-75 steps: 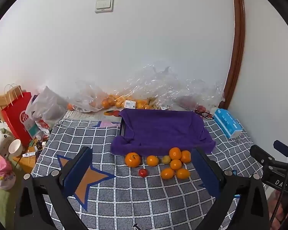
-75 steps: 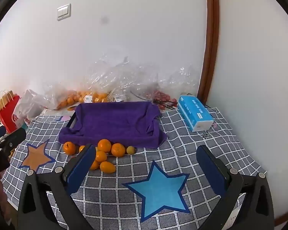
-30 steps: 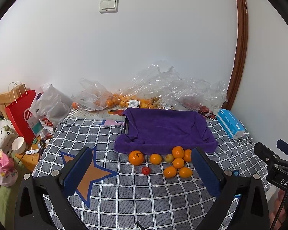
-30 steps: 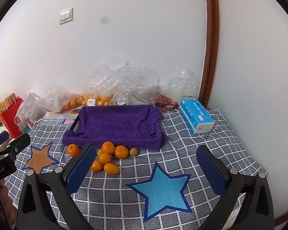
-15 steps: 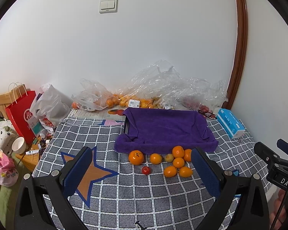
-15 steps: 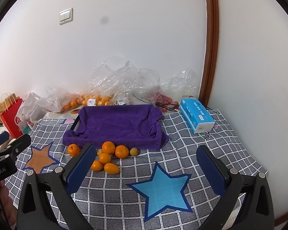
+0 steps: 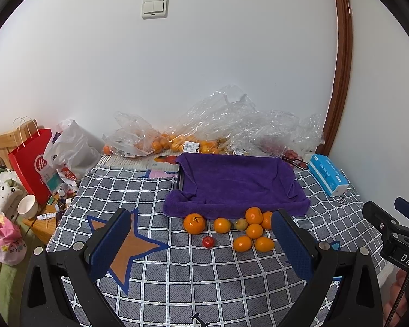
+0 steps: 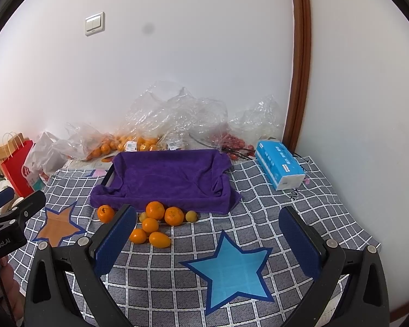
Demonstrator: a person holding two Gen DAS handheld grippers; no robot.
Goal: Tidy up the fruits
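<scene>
Loosely, oranges (image 7: pixel 254 223) cluster beside purple towel (image 7: pixel 237 182).

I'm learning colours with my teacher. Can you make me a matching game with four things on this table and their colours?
Things:
1. towel over the tray
2. tissue pack
3. paper bag with handles
4. biggest loose fruit on the left of the pile

Colours:
A. orange
B. red
C. purple
D. light blue and white

Pairs: 1-C, 2-D, 3-B, 4-A
</scene>
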